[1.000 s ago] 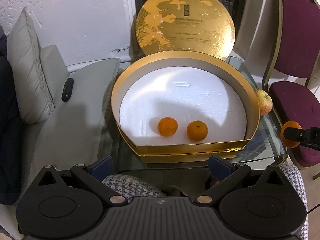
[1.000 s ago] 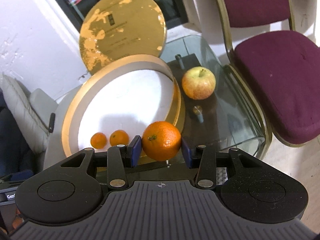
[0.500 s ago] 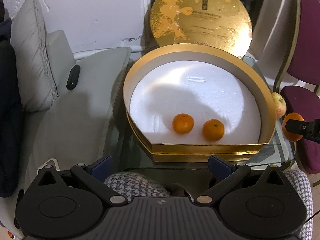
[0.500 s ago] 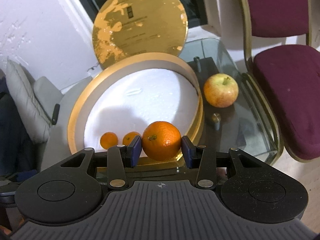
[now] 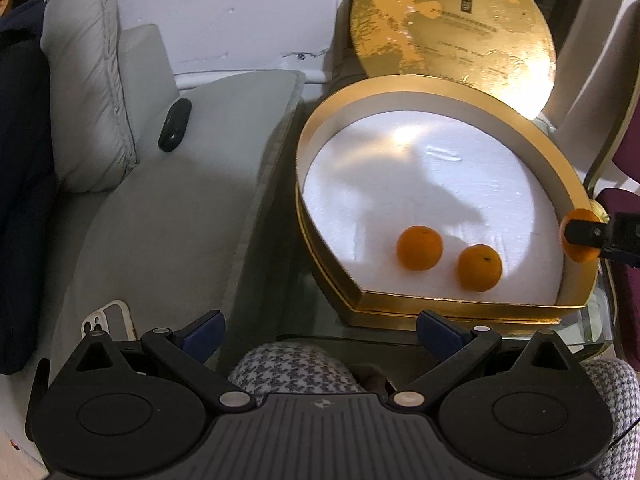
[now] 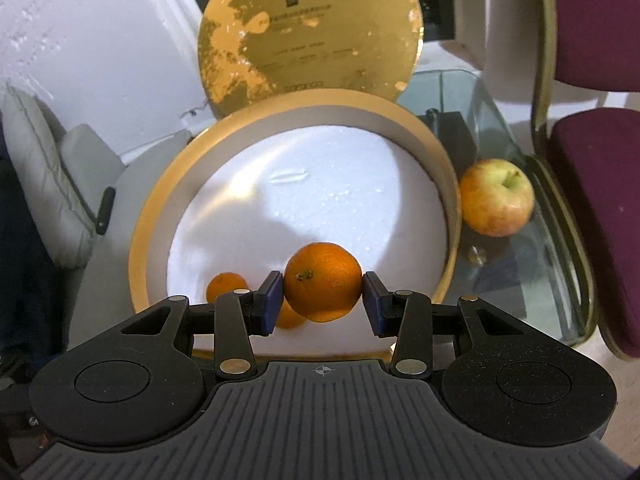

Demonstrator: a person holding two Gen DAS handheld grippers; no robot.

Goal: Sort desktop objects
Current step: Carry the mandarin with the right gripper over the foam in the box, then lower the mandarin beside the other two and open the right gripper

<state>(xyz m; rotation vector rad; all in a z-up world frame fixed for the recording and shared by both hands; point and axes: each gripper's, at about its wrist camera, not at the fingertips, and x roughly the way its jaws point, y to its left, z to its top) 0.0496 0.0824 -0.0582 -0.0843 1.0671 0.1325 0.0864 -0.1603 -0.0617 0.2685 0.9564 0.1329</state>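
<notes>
Glass table [image 6: 492, 128]: gold box [image 5: 316, 152], white foam floor, two mandarins [image 5: 419, 247] inside near front wall; lid [image 6: 308, 28] propped behind. Apple [image 6: 496, 203] beside box. Right gripper [image 6: 322, 300]: pads clamped on bright, dimpled orange [image 6: 322, 280], over the box rim. Left gripper [image 5: 320, 332]: fingers wide apart, nothing held.

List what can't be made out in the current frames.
- Second orange, right wrist view: mostly hidden behind the held orange and a finger pad.
- Apple: out of sight in the left wrist view.
- Lid print: too small to read.
- Phone: partly behind the left gripper.
</notes>
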